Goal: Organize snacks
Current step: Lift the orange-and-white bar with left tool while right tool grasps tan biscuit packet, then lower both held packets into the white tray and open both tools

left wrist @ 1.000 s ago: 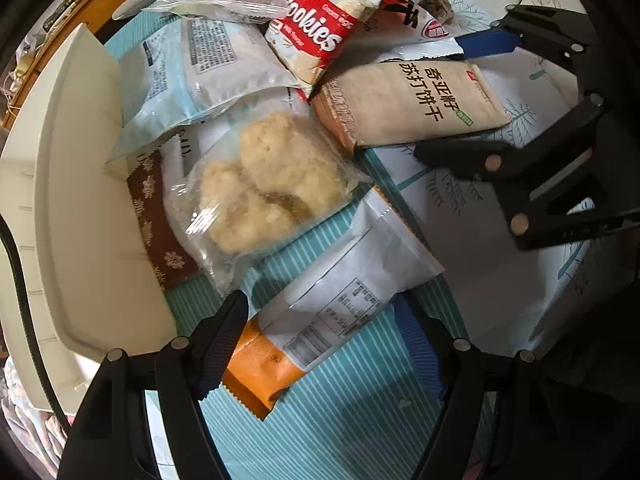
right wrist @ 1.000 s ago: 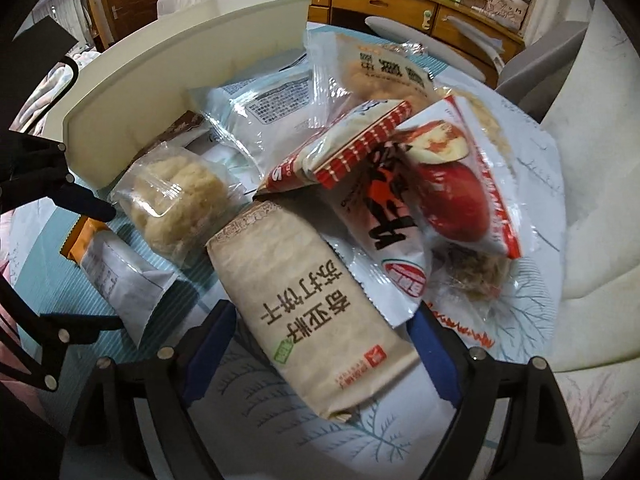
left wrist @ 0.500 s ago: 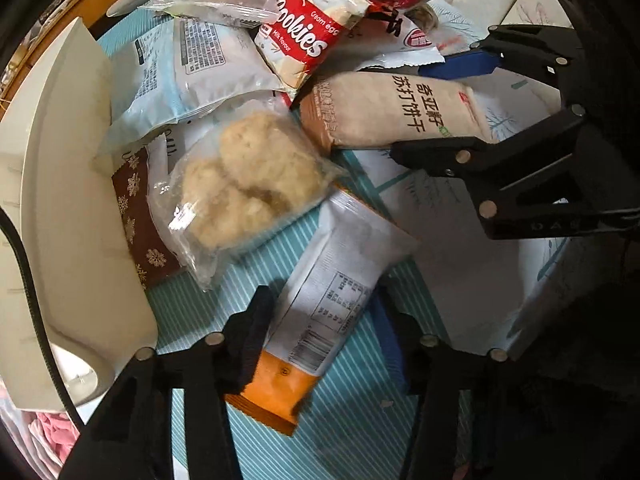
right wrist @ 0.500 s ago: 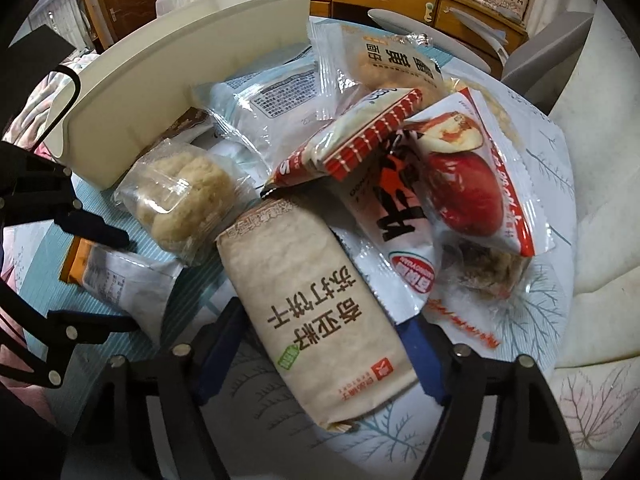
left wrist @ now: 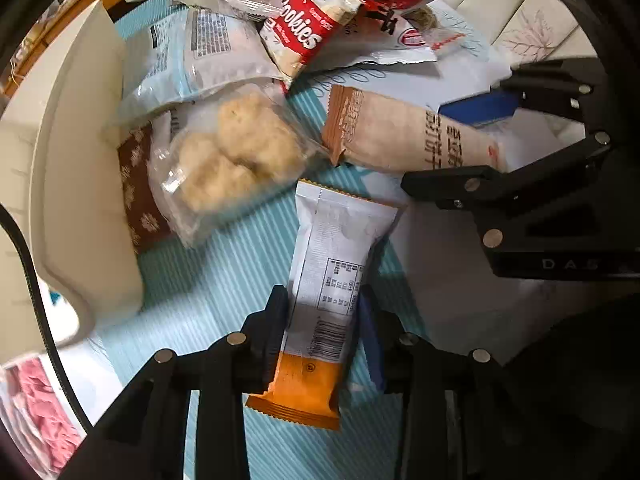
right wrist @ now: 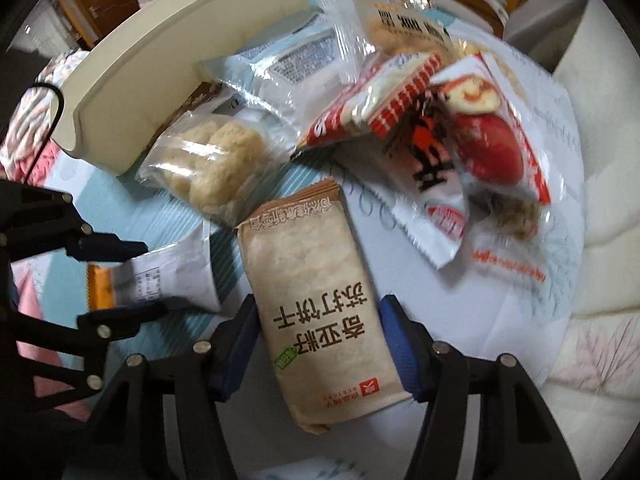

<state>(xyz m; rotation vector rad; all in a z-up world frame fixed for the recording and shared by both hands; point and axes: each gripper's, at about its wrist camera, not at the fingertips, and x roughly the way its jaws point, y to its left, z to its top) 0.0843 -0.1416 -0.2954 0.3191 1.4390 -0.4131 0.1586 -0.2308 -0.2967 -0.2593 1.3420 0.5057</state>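
A white snack packet with an orange end (left wrist: pixel 336 248) stands between the fingers of my left gripper (left wrist: pixel 322 304). The jaws are closing and both pads touch its sides. My right gripper (right wrist: pixel 320 320) is closing on a tan cracker pack with dark Chinese print (right wrist: pixel 312 280), its blue pads against both long edges. The left wrist view shows that cracker pack (left wrist: pixel 400 136) in the right gripper (left wrist: pixel 436 146) at the right. The right wrist view shows the white packet (right wrist: pixel 168 276) in the left gripper (right wrist: pixel 150 276) at the left.
A cream bin (left wrist: pixel 80 200) stands at the left on a teal striped mat (left wrist: pixel 200 280). Beside it lie a clear bag of rice cakes (left wrist: pixel 236 156), a brown packet (left wrist: pixel 136 184), a pale blue packet (left wrist: pixel 192 52), a red cookies pack (left wrist: pixel 308 28) and a red date pack (right wrist: pixel 488 140).
Both grippers' jaws have narrowed onto their packets. The white and orange packet has swung upright between the left fingers. The cracker pack has come away from the pile toward the right gripper.
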